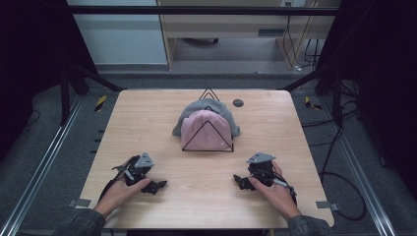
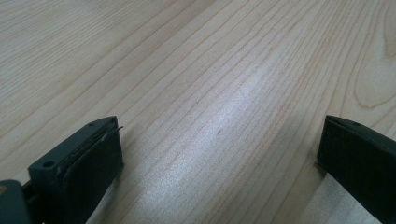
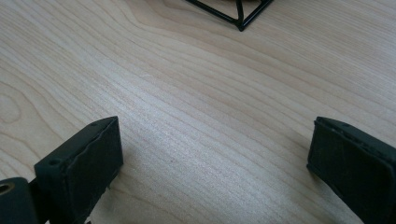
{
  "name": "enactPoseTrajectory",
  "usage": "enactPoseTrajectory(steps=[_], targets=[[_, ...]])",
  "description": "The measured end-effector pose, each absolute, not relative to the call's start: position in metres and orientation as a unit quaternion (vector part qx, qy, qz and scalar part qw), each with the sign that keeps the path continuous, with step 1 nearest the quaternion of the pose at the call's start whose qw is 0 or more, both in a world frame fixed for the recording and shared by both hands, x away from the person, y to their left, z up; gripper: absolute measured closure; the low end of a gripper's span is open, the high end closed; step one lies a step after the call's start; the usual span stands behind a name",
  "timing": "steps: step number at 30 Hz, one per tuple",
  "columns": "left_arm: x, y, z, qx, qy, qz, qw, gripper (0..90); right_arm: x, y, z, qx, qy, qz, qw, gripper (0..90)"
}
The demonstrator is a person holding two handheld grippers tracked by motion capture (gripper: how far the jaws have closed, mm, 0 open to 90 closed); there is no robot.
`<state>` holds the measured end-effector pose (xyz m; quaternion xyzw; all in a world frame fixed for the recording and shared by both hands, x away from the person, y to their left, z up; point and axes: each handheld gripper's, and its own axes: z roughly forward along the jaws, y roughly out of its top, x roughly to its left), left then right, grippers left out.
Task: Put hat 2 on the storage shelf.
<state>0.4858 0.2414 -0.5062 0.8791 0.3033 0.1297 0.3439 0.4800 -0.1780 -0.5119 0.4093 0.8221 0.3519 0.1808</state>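
A pink cap lies against a grey cap on a black wire triangular stand at the middle of the wooden table. My left gripper rests on the table at the near left, held by a hand, jaws wide apart over bare wood. My right gripper rests at the near right, held by the other hand, also open with nothing between its jaws. A corner of the wire stand shows at the top of the right gripper view.
A small dark round disc sits near the table's far edge, right of the stand. Metal floor rails run along both sides of the table. Cables lie on the floor at the right.
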Motion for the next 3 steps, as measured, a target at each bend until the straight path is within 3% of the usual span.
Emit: enactPoseTrajectory(steps=[3], targets=[[0.4858,0.2419,-0.5064,0.879,0.301,0.129,0.345,0.0,0.4799,-0.1779,-0.5119,0.409,0.822,0.352,0.181,3.3]])
